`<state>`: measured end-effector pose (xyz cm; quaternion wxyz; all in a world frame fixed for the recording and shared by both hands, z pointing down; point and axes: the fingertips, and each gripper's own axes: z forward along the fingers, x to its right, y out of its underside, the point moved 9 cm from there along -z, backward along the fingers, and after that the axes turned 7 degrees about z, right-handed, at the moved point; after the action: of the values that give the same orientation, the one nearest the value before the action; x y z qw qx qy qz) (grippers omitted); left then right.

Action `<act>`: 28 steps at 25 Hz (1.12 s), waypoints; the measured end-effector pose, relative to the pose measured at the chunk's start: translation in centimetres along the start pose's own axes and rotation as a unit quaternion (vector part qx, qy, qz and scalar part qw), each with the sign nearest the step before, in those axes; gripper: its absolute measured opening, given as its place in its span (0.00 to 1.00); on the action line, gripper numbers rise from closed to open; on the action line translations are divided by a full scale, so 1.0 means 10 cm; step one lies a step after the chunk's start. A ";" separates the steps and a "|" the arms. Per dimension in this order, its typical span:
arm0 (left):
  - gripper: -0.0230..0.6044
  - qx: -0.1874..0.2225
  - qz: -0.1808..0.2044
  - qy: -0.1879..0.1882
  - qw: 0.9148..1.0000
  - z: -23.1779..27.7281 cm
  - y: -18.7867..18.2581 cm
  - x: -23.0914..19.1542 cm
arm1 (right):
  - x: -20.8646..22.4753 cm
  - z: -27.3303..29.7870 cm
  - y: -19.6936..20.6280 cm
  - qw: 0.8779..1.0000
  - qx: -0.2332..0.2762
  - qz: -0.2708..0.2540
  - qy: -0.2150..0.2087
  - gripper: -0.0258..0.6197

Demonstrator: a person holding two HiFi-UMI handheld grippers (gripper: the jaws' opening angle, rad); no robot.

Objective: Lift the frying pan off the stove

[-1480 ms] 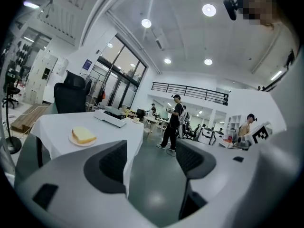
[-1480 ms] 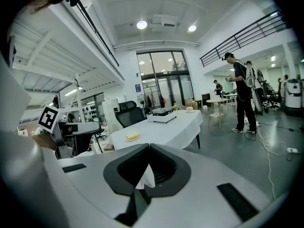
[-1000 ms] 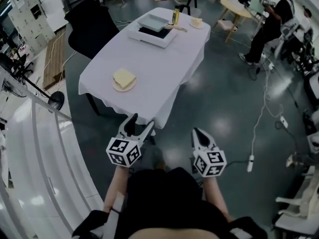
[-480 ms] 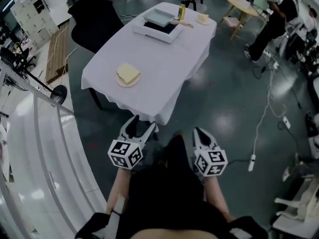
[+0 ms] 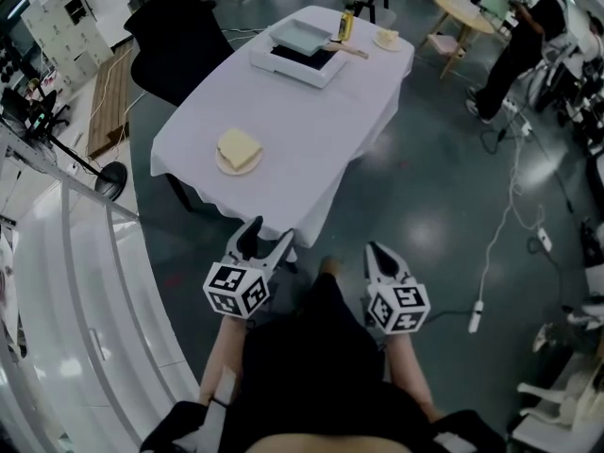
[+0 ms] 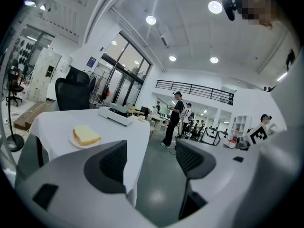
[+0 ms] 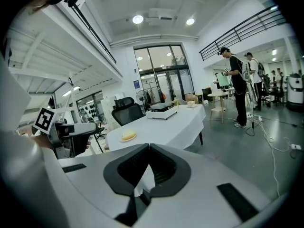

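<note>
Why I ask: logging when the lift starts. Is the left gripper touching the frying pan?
Apart. Head view shows the left gripper off the near end of the table, the frying pan on the stove at its far end.

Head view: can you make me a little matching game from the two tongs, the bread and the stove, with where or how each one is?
1. left tongs
2. right tongs
3. bread
4. stove

A. far end of the table
B. shut, empty
C. near end, on a plate
D. open, empty

Pairs: 1-D, 2-B, 3-C, 4-A.
</note>
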<state>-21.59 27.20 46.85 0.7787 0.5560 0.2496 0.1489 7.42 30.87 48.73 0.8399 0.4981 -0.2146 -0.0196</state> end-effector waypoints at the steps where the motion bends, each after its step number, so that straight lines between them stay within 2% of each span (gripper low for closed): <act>1: 0.52 -0.001 0.000 0.001 1.000 0.07 -0.02 -0.01 | 0.04 0.05 -0.03 1.000 0.001 0.001 0.000 0.05; 10: 0.52 0.003 -0.013 -0.003 1.000 0.82 -0.29 -0.22 | 0.45 0.64 -0.53 1.000 -0.007 -0.006 -0.005 0.05; 20: 0.52 0.008 -0.018 -0.015 1.000 1.70 -0.67 -0.45 | 0.90 1.38 -1.18 0.999 -0.012 -0.023 -0.030 0.05; 28: 0.52 0.011 -0.020 -0.029 0.999 2.19 -0.79 -0.57 | 1.22 1.81 -1.48 0.998 -0.014 -0.033 -0.043 0.05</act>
<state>-14.57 4.34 46.35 0.7820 0.5640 0.2396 0.1142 14.29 5.41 47.87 0.8357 0.4919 -0.2333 -0.0718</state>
